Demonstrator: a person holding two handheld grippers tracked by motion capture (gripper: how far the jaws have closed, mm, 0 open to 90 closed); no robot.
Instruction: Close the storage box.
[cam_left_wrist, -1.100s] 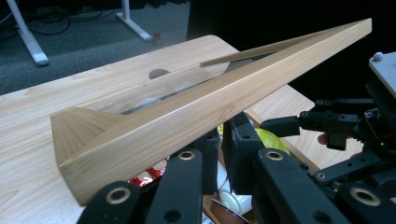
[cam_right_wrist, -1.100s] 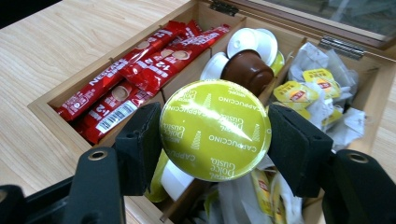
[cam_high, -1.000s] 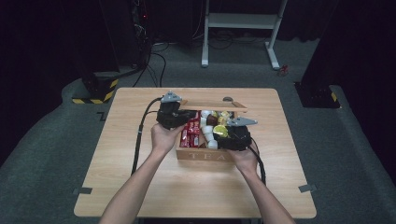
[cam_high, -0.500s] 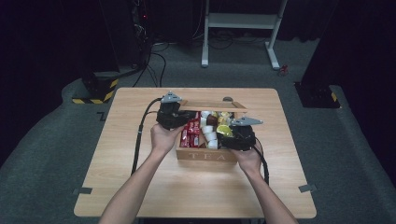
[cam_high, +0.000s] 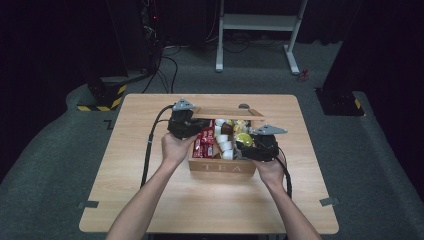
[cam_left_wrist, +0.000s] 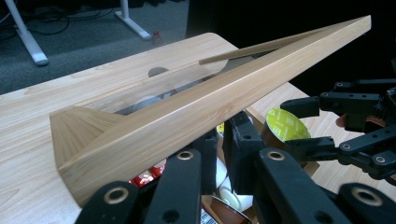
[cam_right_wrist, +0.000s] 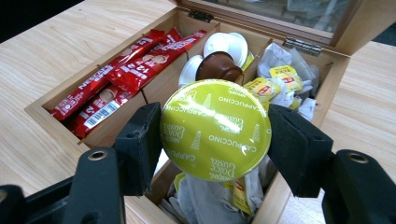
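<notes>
The coffee capsule (cam_right_wrist: 215, 129), with a lime-green foil lid printed "Dolce Gusto Cappuccino", fills the centre of the right gripper view, pinched at its rim between the two black pads of the right claw (cam_right_wrist: 215, 140), whose jaws stand partly apart at the width of the capsule. It hangs above the near right compartment of the wooden tea box (cam_right_wrist: 46, 111), over paper tea bags (cam_right_wrist: 280, 84) with yellow labels. In the high view the same capsule (cam_high: 244, 139) sits at the middle of the frame, above the right side of the box (cam_high: 222, 166), which bears the word "TEA" on its front wall.

Beyond the capsule, the middle compartment holds white and brown capsules (cam_right_wrist: 219, 65), and the left compartment holds red instant-coffee sticks (cam_right_wrist: 116, 79).

The left claw (cam_high: 186, 125) sits at the box's left rear corner, up against the raised glass-paned lid (cam_left_wrist: 196, 107). In the left gripper view its jaws stand close together beneath the lid's wooden frame; whether they grip it I cannot tell.

The box rests mid-bench (cam_high: 150, 210) on pale wood.
</notes>
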